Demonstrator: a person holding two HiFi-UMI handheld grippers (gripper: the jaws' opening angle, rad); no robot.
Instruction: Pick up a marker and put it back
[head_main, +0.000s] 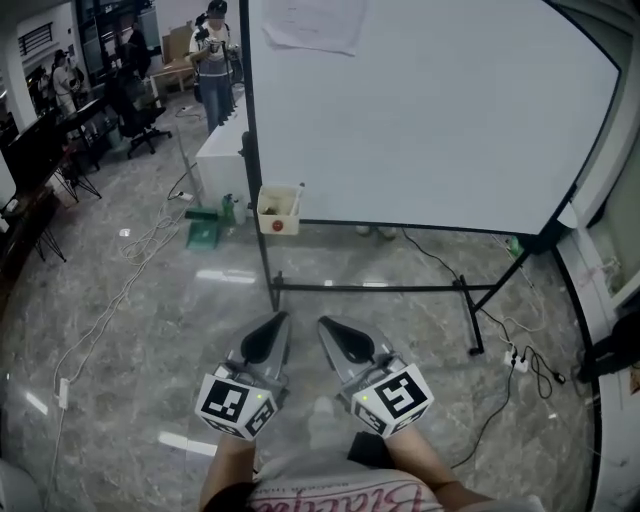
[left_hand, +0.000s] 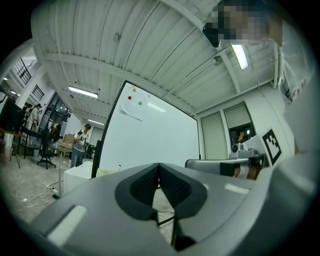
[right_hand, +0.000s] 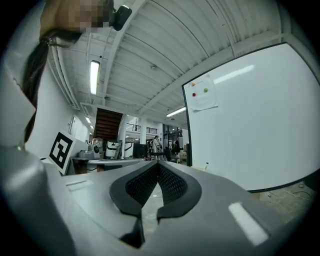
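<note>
A small cream box (head_main: 278, 212) hangs at the left post of the whiteboard (head_main: 420, 110), with a red dot on its front. A white marker (head_main: 298, 192) sticks up out of it; the marker's tip also shows in the left gripper view (left_hand: 119, 167) and the right gripper view (right_hand: 205, 165). My left gripper (head_main: 279, 319) and right gripper (head_main: 324, 323) are held side by side low in the head view, well short of the box. Both point toward the board. Each has its jaws together at the tips, left gripper (left_hand: 159, 165) and right gripper (right_hand: 158, 163), with nothing between them.
The whiteboard stands on a black frame (head_main: 370, 288) with floor bars. Cables and a power strip (head_main: 517, 360) lie on the marble floor to the right. A green item (head_main: 203, 228) and a white cabinet (head_main: 222, 150) sit left of the board. A person (head_main: 214, 60) stands far back.
</note>
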